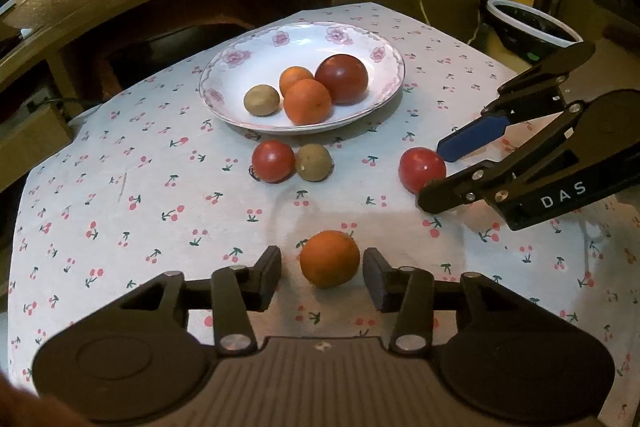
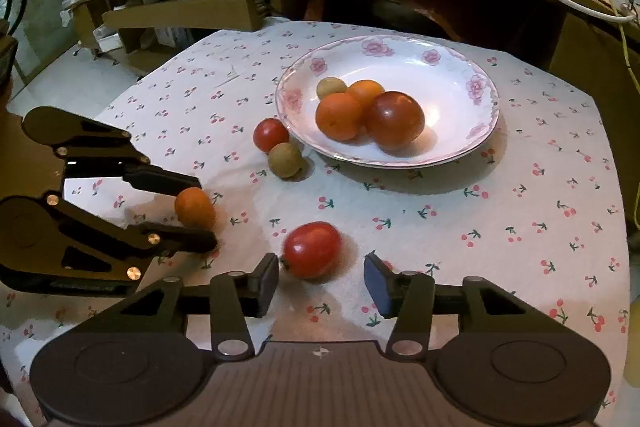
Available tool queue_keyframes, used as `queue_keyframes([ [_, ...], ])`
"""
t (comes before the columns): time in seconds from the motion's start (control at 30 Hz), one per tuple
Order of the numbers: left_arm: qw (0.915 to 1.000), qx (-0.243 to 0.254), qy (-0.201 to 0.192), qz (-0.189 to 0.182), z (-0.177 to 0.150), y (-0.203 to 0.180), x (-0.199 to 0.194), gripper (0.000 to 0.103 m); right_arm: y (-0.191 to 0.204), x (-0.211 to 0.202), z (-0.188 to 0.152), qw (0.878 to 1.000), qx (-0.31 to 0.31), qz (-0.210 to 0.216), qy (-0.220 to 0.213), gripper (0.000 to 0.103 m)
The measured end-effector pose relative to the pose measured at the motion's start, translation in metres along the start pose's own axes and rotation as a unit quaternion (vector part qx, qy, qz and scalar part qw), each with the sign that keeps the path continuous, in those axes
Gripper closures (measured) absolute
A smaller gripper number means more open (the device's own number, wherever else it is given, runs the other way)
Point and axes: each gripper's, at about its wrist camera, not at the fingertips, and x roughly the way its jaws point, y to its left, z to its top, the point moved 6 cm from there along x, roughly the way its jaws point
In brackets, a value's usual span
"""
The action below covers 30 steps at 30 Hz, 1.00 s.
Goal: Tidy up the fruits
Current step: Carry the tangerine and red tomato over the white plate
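On the plate (image 1: 236, 67) sit four fruits, four more lie outside; left gripper (image 1: 322, 277) and right gripper (image 2: 320, 277) gape wide.

The white letters "DAS" stand on the black body of the right gripper (image 1: 434, 173) (seen from the left wrist view); no other writing is legible.

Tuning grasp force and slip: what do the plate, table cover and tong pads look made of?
Plate: looks like glazed ceramic, white and glossy with highlights and printed pink flowers.
Table cover: thin woven cloth, matte, cherry print, faint creases and draped edges.
Pads on the right tongs: matte blue, likely rubber or soft plastic; cannot be sure. Both tongs' frames look like black rigid plastic with metal pins.
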Motion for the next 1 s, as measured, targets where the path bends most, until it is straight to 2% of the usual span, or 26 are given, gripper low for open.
queue_keyframes([
  [0.37, 1.0000, 0.003, -0.005, -0.001, 0.001, -0.006, 0.000, 0.055, 0.003, 0.007, 0.006, 1.000, -0.005, -0.001, -0.010, 0.054],
  [0.4, 1.0000, 0.003, -0.005, -0.001, 0.001, -0.006, 0.000, 0.057, 0.004, 0.007, 0.007, 1.000, -0.007, -0.001, -0.010, 0.055],
  [0.5, 1.0000, 0.002, -0.003, -0.003, 0.001, -0.007, 0.000, 0.063, 0.006, 0.007, 0.008, 1.000, -0.010, 0.002, -0.005, 0.066],
  [0.57, 1.0000, 0.006, -0.002, 0.003, 0.001, -0.008, -0.001, 0.067, 0.008, 0.007, 0.007, 1.000, -0.014, -0.003, -0.002, 0.067],
  [0.77, 1.0000, 0.006, 0.001, 0.005, 0.004, -0.007, 0.000, 0.068, 0.007, 0.005, 0.007, 1.000, -0.006, -0.003, 0.004, 0.067],
  [1.0, 0.9996, -0.006, -0.026, 0.010, 0.029, -0.002, -0.007, 0.068, 0.004, -0.005, 0.017, 1.000, 0.004, -0.003, -0.017, 0.068],
])
